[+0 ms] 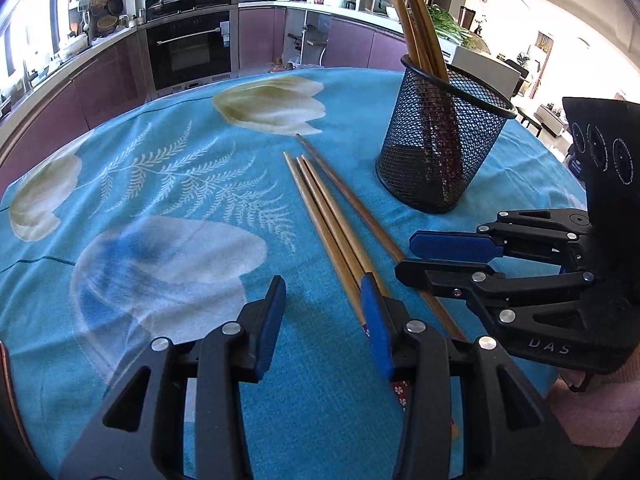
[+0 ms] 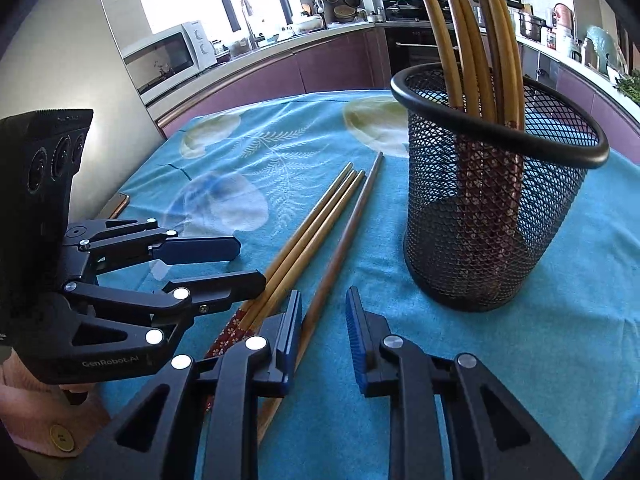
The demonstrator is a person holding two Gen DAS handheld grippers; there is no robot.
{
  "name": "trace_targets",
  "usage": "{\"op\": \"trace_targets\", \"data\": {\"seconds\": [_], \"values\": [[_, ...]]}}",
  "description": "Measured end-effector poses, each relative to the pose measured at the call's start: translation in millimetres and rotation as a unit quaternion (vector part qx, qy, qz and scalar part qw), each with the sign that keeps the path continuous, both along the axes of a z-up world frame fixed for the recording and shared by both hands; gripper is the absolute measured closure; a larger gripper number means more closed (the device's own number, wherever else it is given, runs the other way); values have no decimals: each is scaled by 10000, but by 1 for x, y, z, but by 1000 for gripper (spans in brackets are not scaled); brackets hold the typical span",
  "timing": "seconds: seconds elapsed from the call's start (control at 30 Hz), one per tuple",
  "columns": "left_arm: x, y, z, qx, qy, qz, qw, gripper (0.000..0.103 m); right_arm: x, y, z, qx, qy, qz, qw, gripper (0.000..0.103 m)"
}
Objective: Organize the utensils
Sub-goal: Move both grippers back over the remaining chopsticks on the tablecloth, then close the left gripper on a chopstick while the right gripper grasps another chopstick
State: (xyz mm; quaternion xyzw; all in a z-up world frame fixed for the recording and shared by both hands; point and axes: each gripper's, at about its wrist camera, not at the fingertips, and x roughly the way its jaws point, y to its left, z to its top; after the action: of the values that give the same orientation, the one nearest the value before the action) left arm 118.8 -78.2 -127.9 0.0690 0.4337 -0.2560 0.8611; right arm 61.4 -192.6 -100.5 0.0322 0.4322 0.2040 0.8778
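Note:
Three light bamboo chopsticks (image 1: 320, 208) and one darker chopstick (image 1: 352, 196) lie side by side on the blue flowered tablecloth (image 1: 168, 184). A black mesh cup (image 1: 440, 144) stands to their right with several chopsticks upright in it. My left gripper (image 1: 324, 316) is open low over the cloth, its right finger lying over the bamboo ones and only cloth in the gap. My right gripper (image 2: 325, 328) is open too. The dark chopstick (image 2: 352, 224) runs through its gap just beside the left pad (image 2: 294, 332). Each gripper shows in the other's view: the right gripper (image 1: 404, 255) and the left gripper (image 2: 252, 263).
The mesh cup (image 2: 492, 208) stands close ahead and right of my right gripper. A thin copper-edged object (image 2: 116, 205) lies at the table's left edge. Purple cabinets and an oven (image 1: 188, 44) are behind the table. A pink sleeve (image 1: 600, 404) is at the lower right.

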Motion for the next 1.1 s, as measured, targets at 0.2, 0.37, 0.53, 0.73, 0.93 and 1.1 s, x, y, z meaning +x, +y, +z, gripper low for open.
{"op": "trace_targets", "data": {"seconds": [0.2,0.37,0.53,0.73,0.93,1.1], "values": [[1,1,0,77,6,98,9999,67,-2,-7,1,145,113,-82,9998,91],[-1,4,0,148,15,144,9998,68,-12,-11,4,47,190,-27,9998,92],[0,6,0,142,50,99,9998,69,-16,-11,5,-107,221,13,9997,90],[10,-1,-2,237,27,74,9997,70,-3,-3,3,-284,79,-91,9995,85],[20,-8,-2,250,50,74,9996,77,8,3,1,-358,9,-120,9993,85],[23,-11,-3,220,44,143,9996,87,11,0,2,-209,75,-176,9996,93]]}}
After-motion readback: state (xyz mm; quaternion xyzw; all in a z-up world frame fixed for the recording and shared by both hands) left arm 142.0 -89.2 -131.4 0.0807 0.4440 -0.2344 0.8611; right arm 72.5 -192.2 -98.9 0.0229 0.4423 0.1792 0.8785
